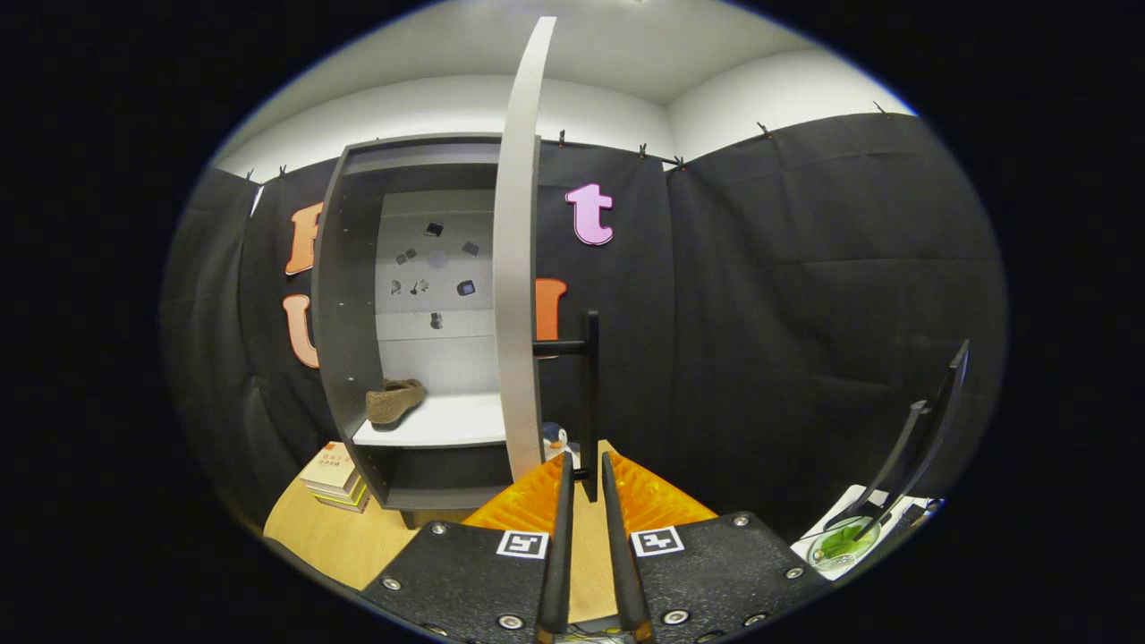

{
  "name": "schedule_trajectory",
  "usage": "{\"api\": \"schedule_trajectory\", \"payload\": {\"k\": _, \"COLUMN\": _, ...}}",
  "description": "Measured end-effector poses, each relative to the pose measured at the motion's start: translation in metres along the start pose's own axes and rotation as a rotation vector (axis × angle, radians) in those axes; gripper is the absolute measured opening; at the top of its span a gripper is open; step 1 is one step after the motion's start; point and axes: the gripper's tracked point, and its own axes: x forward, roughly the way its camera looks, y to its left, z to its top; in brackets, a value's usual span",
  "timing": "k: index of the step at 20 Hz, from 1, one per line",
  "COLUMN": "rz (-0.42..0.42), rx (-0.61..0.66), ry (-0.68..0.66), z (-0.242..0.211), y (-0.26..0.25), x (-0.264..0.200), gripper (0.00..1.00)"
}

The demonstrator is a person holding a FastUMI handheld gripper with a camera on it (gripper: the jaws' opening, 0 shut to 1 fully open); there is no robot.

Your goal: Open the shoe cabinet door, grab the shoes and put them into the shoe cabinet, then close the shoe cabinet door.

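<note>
Shoe cabinet (353,295) door (517,268) stands open; one brown shoe (394,401) lies on its white shelf (447,425); gripper (586,470) fingers pinch the door's dark handle (589,402).

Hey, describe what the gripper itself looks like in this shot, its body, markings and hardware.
The gripper has two wide black textured plates studded with round silver screws. Each plate carries a small square black-and-white fiducial marker near its inner edge. Two thin, blade-like jaws run forward side by side, narrowing toward the tips, with ribbed panels flaring outward beside them.
</note>
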Motion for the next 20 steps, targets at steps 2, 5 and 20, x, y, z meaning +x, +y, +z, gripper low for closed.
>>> {"api": "schedule_trajectory", "payload": {"k": 2, "rz": -0.019, "rx": -0.013, "ry": 0.001, "z": 0.002, "y": -0.005, "x": -0.002, "gripper": 0.2}}
{"api": "schedule_trajectory", "payload": {"k": 5, "rz": -0.016, "rx": -0.015, "ry": 0.001, "z": 0.006, "y": -0.005, "x": -0.011, "gripper": 0.2}}
{"api": "schedule_trajectory", "payload": {"k": 20, "rz": 0.203, "rx": 0.022, "ry": -0.001, "z": 0.018, "y": 0.095, "x": -0.039, "gripper": 0.2}}
